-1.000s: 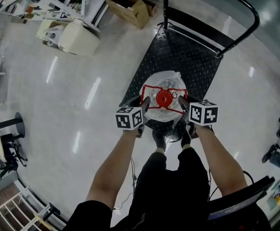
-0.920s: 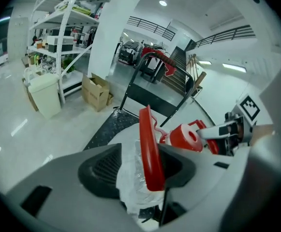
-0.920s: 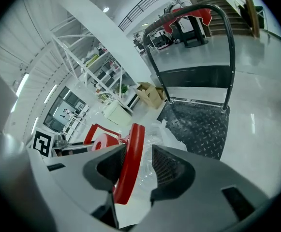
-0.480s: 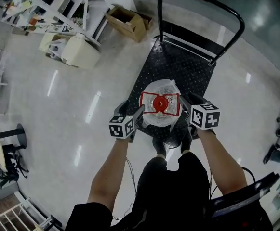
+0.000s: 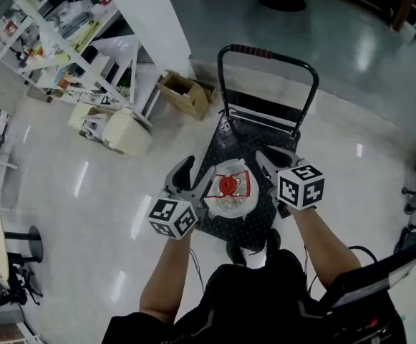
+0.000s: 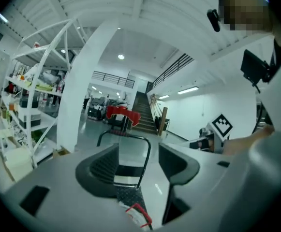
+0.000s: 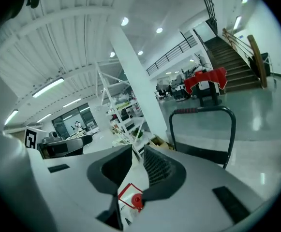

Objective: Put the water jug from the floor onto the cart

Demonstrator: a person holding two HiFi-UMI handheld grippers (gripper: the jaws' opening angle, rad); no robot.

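Cardboard box [image 5: 185, 93], shelving [image 5: 57, 45], perhaps a cream bin [image 5: 129, 132]

A clear plastic water jug with a red cap [image 5: 228, 188] stands upright on the black checker-plate cart [image 5: 236, 145] (at its near end). The left gripper [image 5: 192, 176] and the right gripper [image 5: 273, 162] show either side of it. Both sets of jaws are apart and empty, and have just been narrowing. A brown cardboard box [image 5: 185, 94] lies far left.
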